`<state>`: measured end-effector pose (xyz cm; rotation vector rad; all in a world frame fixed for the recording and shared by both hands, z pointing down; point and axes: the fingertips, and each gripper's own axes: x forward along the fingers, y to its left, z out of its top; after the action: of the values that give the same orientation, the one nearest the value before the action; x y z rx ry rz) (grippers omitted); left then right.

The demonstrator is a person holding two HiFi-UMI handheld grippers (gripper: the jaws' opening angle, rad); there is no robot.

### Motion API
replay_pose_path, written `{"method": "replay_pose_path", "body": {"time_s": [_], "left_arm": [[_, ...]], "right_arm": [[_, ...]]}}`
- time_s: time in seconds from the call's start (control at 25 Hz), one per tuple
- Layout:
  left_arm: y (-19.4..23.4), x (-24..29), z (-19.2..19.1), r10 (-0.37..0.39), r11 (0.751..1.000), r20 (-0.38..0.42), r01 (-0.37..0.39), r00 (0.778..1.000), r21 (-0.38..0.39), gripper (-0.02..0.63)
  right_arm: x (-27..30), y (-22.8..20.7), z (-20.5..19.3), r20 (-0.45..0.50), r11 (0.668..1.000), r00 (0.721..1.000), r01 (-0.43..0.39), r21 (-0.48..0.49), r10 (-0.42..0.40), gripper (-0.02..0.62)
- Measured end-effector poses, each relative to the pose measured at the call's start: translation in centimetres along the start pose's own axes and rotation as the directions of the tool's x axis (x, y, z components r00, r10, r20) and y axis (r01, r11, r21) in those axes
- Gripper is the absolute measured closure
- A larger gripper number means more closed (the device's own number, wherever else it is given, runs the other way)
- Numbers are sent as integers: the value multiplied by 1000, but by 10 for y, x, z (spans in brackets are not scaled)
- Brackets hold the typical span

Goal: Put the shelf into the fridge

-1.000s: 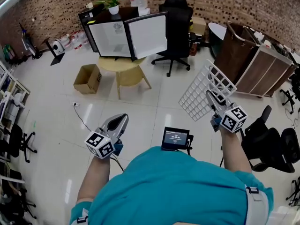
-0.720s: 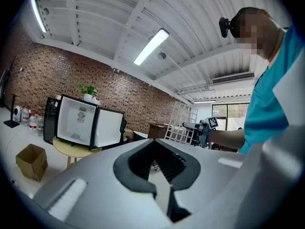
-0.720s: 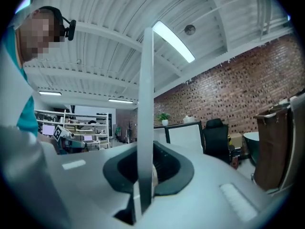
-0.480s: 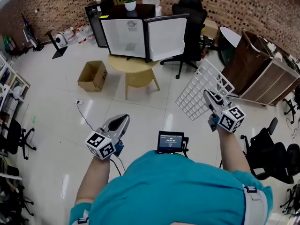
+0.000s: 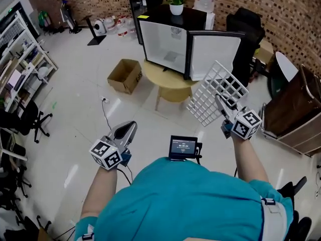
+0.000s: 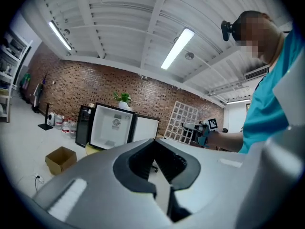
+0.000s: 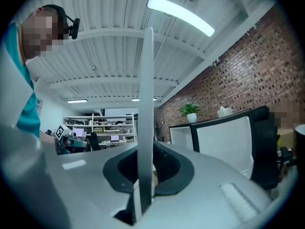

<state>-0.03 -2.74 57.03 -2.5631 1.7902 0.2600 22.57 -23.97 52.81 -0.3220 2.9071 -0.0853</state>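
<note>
The right hand-held gripper (image 5: 221, 102) is clenched on the edge of the white wire shelf (image 5: 214, 93). It holds the shelf tilted in the air at centre right of the head view, overlapping the open door (image 5: 214, 53) of the fridge (image 5: 161, 40). The fridge stands on a round desk (image 5: 168, 82) at upper centre. At lower left, the left hand-held gripper (image 5: 131, 127) is closed on nothing.
</note>
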Motion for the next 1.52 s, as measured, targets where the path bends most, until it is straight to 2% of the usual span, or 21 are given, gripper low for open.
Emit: {"method": "replay_pose_path", "body": {"time_s": [0.08,0.2,0.4,0.68,0.92,1.08,1.28,1.4,1.52], "left_arm": [[20,3,-3,45,999,11,-45,999,-10,603],[42,10,-18,83,996,-7,-83,997,-38,603],[90,15,-30,92,996,6,-92,996,4,603],[214,-30,-17,32,999,4,-32,999,-7,603],[303,-38,11,-82,997,-18,82,996,-5,603],[355,-45,43,-91,994,-10,90,996,-53,603],[407,-11,63,-90,994,-24,88,996,-62,603],[436,43,83,-43,994,-55,37,998,-98,603],[467,107,102,-4,995,-98,-6,995,-99,603]], "right_arm": [[33,-12,-6,0,999,999,-51,-2,51,569],[69,-27,-18,-1,996,996,-85,15,85,569],[121,-50,-41,-6,994,994,-107,34,107,569],[238,-21,-70,0,999,999,-41,27,41,569],[317,-18,-88,12,987,998,51,153,-54,569],[370,-12,-90,-6,970,996,86,227,-87,569],[419,-68,-86,21,938,993,102,331,-115,569],[450,-133,-71,42,906,992,91,414,-119,569],[490,-206,-71,38,860,993,75,505,-109,569]]}}
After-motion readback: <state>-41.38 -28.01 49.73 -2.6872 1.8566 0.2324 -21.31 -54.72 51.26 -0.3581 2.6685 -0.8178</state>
